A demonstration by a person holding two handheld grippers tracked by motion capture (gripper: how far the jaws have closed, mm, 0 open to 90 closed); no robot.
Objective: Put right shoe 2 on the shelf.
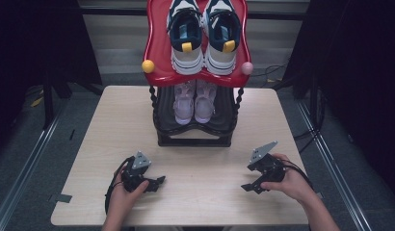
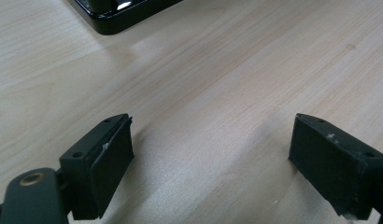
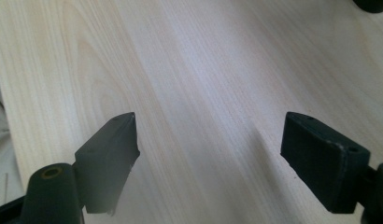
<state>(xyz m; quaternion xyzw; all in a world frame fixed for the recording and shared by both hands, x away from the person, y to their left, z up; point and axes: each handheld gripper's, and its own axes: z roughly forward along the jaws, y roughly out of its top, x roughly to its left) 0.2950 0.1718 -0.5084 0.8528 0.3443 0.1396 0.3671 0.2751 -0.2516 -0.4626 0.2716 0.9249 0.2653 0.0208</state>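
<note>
Near the front edge of the table (image 1: pixel 113 125), both grippers rest low over bare wood, one toward each front corner. The left gripper (image 1: pixel 157 182) has its jaws spread wide with nothing between them, and the left gripper view confirms this, with a corner of the rack's black base (image 2: pixel 116 16) ahead of it. The right gripper (image 1: pixel 248 187) is likewise wide apart and empty.

At the middle of the far edge stands the shoe rack (image 1: pixel 194 139). Its red upper shelf (image 1: pixel 157 48) carries a pair of navy-and-white sneakers (image 1: pixel 204 38) side by side; the dark lower shelf (image 1: pixel 162 113) holds a pair of pale pink shoes (image 1: pixel 194 102), heels toward the person. Those pink shoes are the nearest things to the grippers, though well apart from both.

By my reading, nothing has been taken in hand: all four shoes sit neatly on their shelves. Which pair is meant is perhaps unclear from this angle. The whole reach, grasp and carry appears left to do.
</note>
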